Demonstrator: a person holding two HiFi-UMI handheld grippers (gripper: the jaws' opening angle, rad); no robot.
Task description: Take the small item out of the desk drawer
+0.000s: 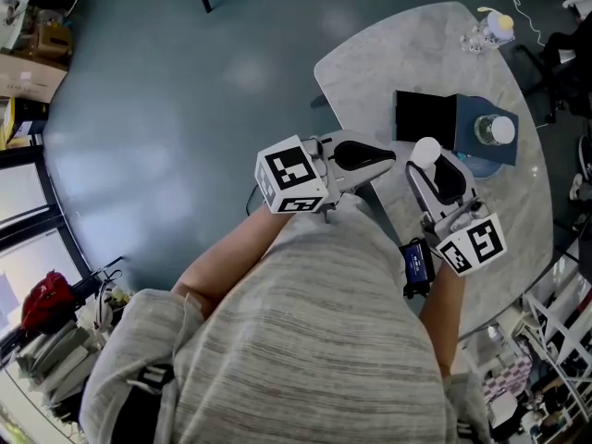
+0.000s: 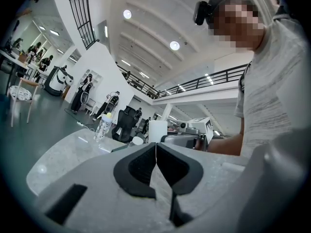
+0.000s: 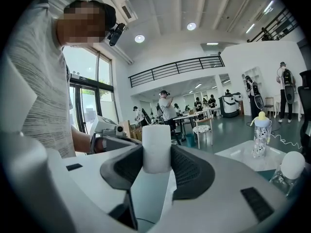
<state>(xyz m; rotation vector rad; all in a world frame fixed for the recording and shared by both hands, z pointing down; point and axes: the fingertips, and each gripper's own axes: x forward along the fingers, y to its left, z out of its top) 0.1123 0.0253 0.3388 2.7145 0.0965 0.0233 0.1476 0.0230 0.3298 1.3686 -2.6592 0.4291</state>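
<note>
My right gripper [image 1: 428, 163] is shut on a small white cylinder [image 1: 425, 150], held upright between its dark pads [image 3: 187, 166]; the right gripper view shows the cylinder [image 3: 156, 148] filling the gap. Behind it on the marble table [image 1: 388, 54] sits a dark blue desk drawer unit [image 1: 467, 120] with its black drawer [image 1: 424, 117] facing left. My left gripper [image 1: 387, 157] hangs close to the left of the right one, shut with nothing in it; its pads [image 2: 170, 166] meet in the left gripper view, where the cylinder [image 2: 157, 130] also shows beyond them.
A clear bottle with a white cap [image 1: 493, 130] stands on the drawer unit. A baby bottle [image 1: 488, 29] stands at the table's far edge. Boxes and clutter [image 1: 37, 44] line the left wall, and racks [image 1: 555, 340] stand at the right. People stand in the distant hall [image 3: 167, 108].
</note>
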